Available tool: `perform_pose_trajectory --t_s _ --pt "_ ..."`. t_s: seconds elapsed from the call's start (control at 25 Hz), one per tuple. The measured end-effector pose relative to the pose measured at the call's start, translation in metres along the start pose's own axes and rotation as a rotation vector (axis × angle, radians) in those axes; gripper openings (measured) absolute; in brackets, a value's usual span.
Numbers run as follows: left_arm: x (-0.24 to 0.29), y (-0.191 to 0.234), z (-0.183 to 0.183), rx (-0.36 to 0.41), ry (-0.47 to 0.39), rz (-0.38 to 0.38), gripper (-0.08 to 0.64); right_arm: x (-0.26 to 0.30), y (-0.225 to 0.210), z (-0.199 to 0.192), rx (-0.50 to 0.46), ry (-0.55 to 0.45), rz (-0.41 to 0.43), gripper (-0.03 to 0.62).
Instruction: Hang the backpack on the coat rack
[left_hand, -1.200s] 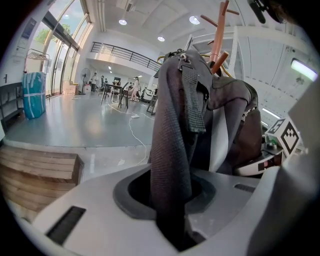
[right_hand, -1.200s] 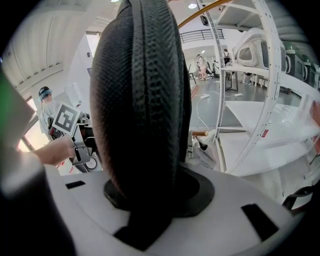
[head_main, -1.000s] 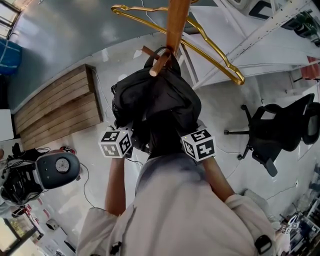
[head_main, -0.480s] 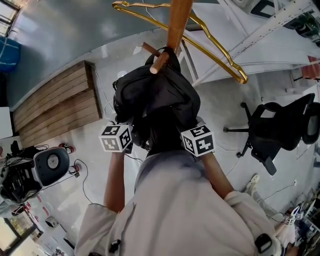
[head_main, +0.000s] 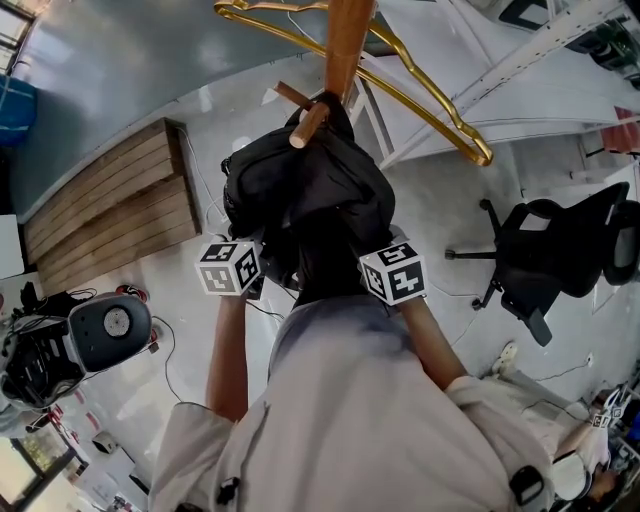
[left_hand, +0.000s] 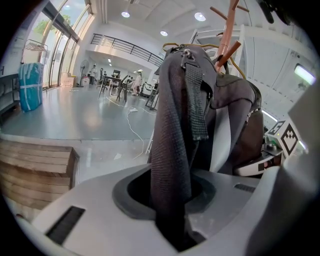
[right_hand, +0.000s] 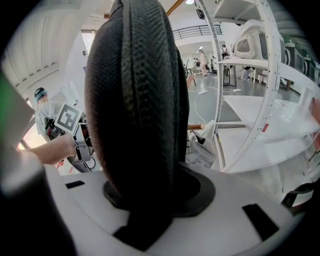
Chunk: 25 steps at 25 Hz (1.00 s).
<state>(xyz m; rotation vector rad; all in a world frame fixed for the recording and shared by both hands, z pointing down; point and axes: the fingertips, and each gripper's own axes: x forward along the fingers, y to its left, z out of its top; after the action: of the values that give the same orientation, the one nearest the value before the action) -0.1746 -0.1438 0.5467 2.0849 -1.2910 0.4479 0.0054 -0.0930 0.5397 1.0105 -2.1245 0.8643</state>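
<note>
The black backpack (head_main: 310, 195) hangs with its top loop over a peg (head_main: 305, 125) of the wooden coat rack (head_main: 345, 45). My left gripper (head_main: 258, 268) is under the bag's left side, shut on a thin mesh shoulder strap (left_hand: 170, 150) that runs up out of its jaws. At the bag's right side, my right gripper (head_main: 368, 268) has a thick padded strap (right_hand: 135, 100) filling its jaws. Those jaws are opening slightly, with the strap still pressed between them. In the head view the marker cubes hide both grippers' fingertips.
A gold hanger (head_main: 440, 110) hangs on the rack behind the bag. A black office chair (head_main: 570, 250) stands at the right. At the left are a wooden platform (head_main: 110, 215) and a grey round device (head_main: 110, 330). White shelving (right_hand: 260, 115) stands at the right.
Both grippers keep their hold on the straps and stay in place. Only the head view's framing has shifted a little.
</note>
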Motion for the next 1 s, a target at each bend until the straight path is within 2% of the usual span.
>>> perform_pose_trajectory --t_s 1.0 --pt "0.025 0.006 0.006 0.025 -0.003 0.014 0.101 0.014 -0.022 0.009 -0.026 -0.024 -0.028 0.162"
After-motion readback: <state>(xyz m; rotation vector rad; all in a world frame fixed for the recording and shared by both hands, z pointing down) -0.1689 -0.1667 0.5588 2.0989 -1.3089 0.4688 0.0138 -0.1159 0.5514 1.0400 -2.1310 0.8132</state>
